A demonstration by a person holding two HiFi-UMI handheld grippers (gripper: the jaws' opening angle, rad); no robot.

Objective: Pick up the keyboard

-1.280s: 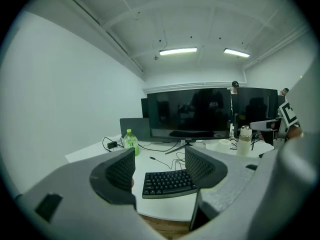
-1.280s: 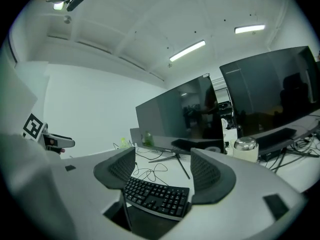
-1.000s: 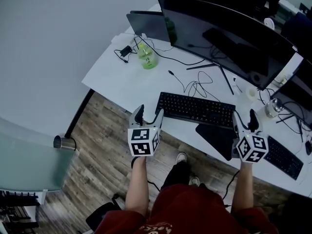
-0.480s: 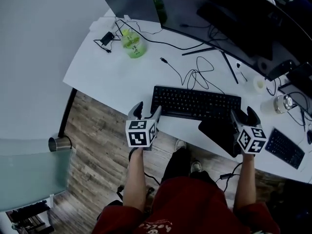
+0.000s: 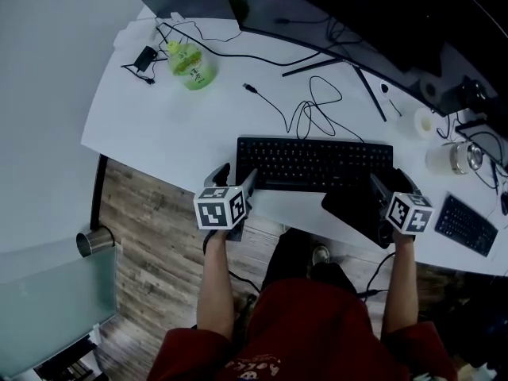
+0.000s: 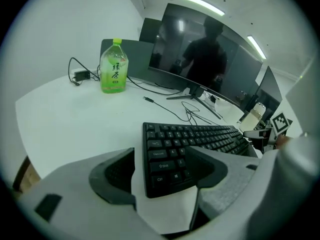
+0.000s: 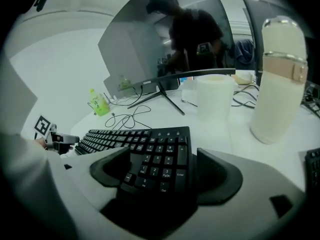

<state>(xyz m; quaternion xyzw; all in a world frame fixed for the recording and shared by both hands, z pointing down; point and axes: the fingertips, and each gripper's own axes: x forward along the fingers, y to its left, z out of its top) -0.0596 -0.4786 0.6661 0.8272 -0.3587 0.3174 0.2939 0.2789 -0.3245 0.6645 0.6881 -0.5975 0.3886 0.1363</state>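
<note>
Closer now, left claw point(image 5: 232, 175) spread around keyboard point(image 5: 317, 163) left edge, right claw point(image 5: 387, 182) spread around right edge

Cool, dimmish even light; fisheye-bent edges, dark vignette, perhaps soft foreground.

black keyboard point(image 5: 314, 163), white desk point(image 5: 159, 125), green bottle point(image 5: 189, 64).

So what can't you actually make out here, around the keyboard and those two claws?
Head view: the left claw covers the keyboard's near-left corner, so contact can't be judged.
Head view: the right claw hides the keyboard's right end.
Head view: the monitor runs off the top edge.
Right gripper view: a second keyboard is cut by the lens rim.
</note>
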